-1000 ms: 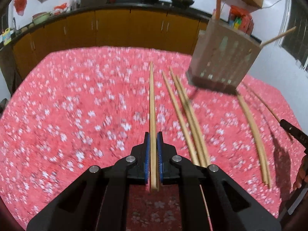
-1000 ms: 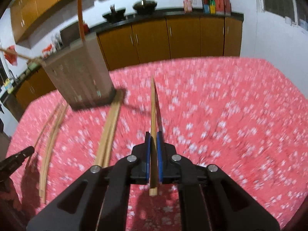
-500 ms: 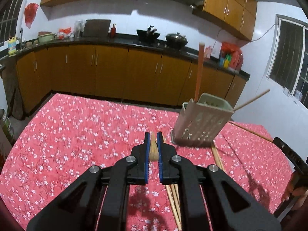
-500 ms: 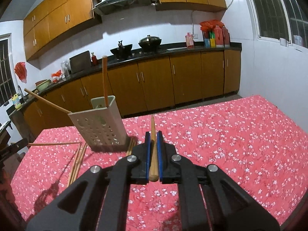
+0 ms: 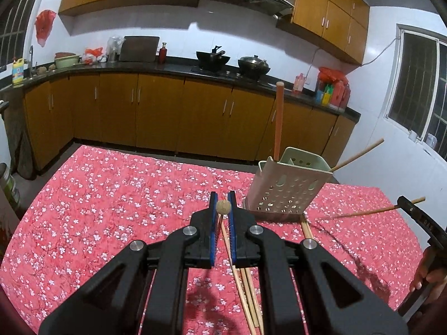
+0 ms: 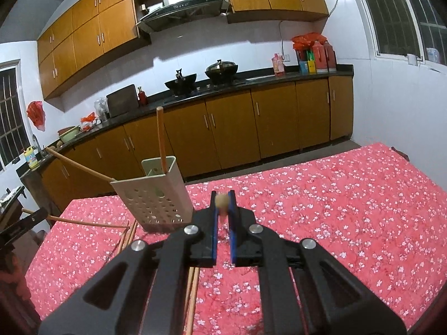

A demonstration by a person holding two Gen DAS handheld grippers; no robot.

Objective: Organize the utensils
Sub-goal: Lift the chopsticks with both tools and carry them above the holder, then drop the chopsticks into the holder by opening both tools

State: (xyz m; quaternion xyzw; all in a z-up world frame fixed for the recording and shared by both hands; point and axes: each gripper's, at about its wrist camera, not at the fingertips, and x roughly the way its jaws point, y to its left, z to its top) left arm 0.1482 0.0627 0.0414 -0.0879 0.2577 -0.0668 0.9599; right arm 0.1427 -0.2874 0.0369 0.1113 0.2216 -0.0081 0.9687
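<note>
- Kitchen surroundings frame both views: brown cabinets (image 5: 156,111) under a dark worktop, two woks (image 5: 213,60) on the stove, a range hood above and barred windows at the sides.
- Covering the bench (image 5: 117,203) is a red cloth printed with small white blossoms.
- Seen from the left wrist, the left gripper (image 5: 223,206) has its blue-lined jaws pinched on a chopstick (image 5: 223,206), which points straight at the lens so that only its round end shows between the tips.
- Under that gripper, loose chopsticks (image 5: 245,287) lie on the cloth in a bundle running toward the lower edge.
- Just right of the jaws stands the pale perforated utensil holder (image 5: 285,189), leaning, with a reddish stick (image 5: 278,122) upright in it and a lighter stick (image 5: 357,153) slanting out to the right.
- At the far right of this view the other gripper comes in, held by a hand (image 5: 427,273), with a long chopstick jutting leftward over the cloth.
- Seen from the right wrist, the right gripper (image 6: 222,202) is likewise clamped on a second chopstick (image 6: 222,201), end-on and slightly blurred.
- Here the holder sits left of the jaws, and only this view shows the bare right stretch of the bench as far as its corner.
</note>
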